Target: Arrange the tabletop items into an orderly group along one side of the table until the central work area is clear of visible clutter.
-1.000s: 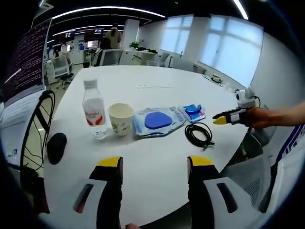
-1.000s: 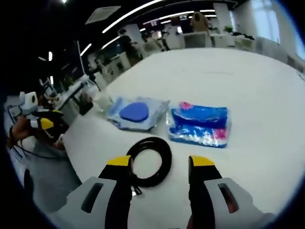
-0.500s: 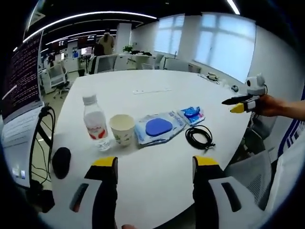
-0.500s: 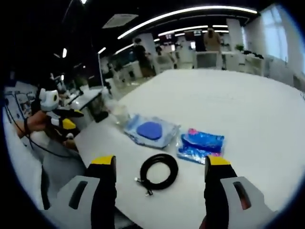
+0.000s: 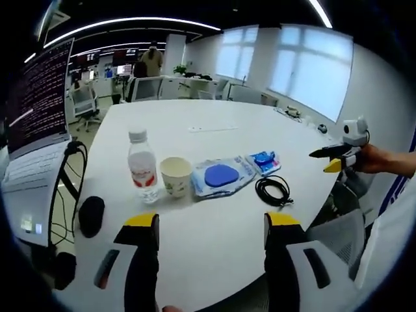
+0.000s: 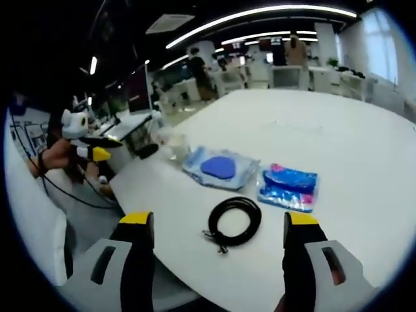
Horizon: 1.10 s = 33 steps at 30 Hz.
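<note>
One water bottle (image 5: 143, 166), one paper cup (image 5: 175, 177), two blue packets (image 5: 223, 176) (image 5: 264, 160) and one black cable (image 5: 273, 190) sit mid-frame in a row. The white table (image 5: 214, 227) has open room near its bottom edge. Left gripper (image 5: 211, 224) and right gripper (image 6: 219, 224) are wide apart, holding nothing.

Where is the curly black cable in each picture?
Left gripper view: the coiled black cable lies right of centre on the white table, just past the right jaw tip.
Right gripper view: the same cable lies near the middle, between the two jaws.
Shared landmark: the clear packet with the blue oval sits beside the cable in both views.
</note>
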Each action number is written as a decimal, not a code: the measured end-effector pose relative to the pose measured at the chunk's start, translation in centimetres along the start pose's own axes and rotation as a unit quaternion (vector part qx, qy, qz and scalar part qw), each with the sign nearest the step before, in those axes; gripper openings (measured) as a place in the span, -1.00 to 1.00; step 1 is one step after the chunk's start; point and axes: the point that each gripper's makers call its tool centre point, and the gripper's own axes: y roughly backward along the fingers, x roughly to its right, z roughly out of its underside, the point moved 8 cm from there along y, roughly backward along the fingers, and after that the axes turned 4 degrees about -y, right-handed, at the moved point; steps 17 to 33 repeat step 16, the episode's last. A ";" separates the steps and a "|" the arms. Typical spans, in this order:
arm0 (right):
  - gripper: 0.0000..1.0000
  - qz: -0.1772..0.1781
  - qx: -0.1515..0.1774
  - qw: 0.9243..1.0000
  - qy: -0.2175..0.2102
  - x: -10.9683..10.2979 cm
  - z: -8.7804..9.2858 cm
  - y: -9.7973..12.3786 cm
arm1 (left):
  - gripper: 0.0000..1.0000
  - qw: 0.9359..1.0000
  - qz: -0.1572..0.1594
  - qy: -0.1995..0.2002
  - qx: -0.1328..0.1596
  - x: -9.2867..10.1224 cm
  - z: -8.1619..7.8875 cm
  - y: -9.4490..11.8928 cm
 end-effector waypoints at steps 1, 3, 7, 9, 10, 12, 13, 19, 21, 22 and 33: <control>0.62 0.000 0.000 1.000 -0.002 0.1 0.1 -0.1 | 0.32 1.000 0.001 0.000 -0.001 0.0 0.0 0.0; 0.61 -0.001 -0.001 1.000 -0.001 0.0 0.1 -0.2 | 0.32 1.000 0.001 0.002 -0.001 0.0 0.1 0.1; 0.61 -0.003 0.004 1.000 -0.001 -0.2 -0.2 -0.2 | 0.32 1.000 -0.001 0.005 0.000 0.0 0.2 0.3; 0.60 -0.001 0.006 1.000 -0.006 -0.1 -0.1 -0.4 | 0.32 1.000 -0.001 0.007 0.000 0.1 0.3 0.4; 0.59 -0.001 0.006 1.000 -0.008 0.0 0.0 -0.4 | 0.32 1.000 0.000 0.007 0.000 0.1 0.4 0.4; 0.59 -0.001 0.005 1.000 -0.010 -0.1 0.1 -0.5 | 0.32 1.000 -0.001 0.008 -0.001 0.1 0.5 0.4; 0.59 -0.001 0.005 1.000 -0.009 -0.1 0.1 -0.6 | 0.32 1.000 -0.001 0.008 -0.001 0.1 0.7 0.4; 0.58 -0.002 0.004 1.000 -0.011 -0.3 0.2 -0.7 | 0.32 1.000 -0.001 0.012 0.000 0.2 0.8 0.6; 0.58 -0.002 0.004 1.000 -0.011 -0.3 0.2 -0.7 | 0.32 1.000 -0.001 0.012 0.000 0.2 0.8 0.6; 0.58 -0.002 0.004 1.000 -0.011 -0.3 0.2 -0.7 | 0.32 1.000 -0.001 0.012 0.000 0.2 0.8 0.6; 0.58 -0.002 0.004 1.000 -0.011 -0.3 0.2 -0.7 | 0.32 1.000 -0.001 0.012 0.000 0.2 0.8 0.6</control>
